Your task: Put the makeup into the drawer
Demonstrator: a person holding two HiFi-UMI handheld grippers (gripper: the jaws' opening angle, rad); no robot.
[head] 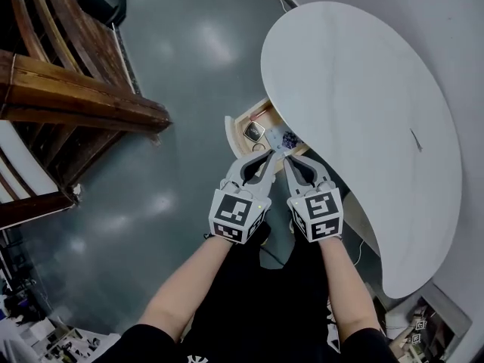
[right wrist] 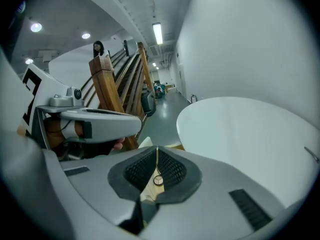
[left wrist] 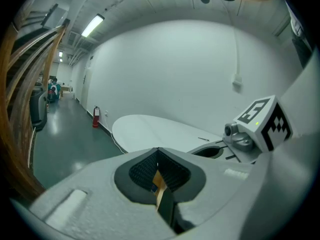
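Pressed together and empty—left tool [head: 266, 159], right tool [head: 290, 163]—over drawer [head: 230, 136] jutting leftward.

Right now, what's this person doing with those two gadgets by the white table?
A person holds a two-jaw tool in each hand, just in front of an open drawer that sticks out from under the white table. A few small makeup items lie in the drawer. The left gripper and right gripper are side by side, both shut and empty.

White oval table [head: 363, 89] — makeup [head: 254, 132] in drawer [head: 231, 136]
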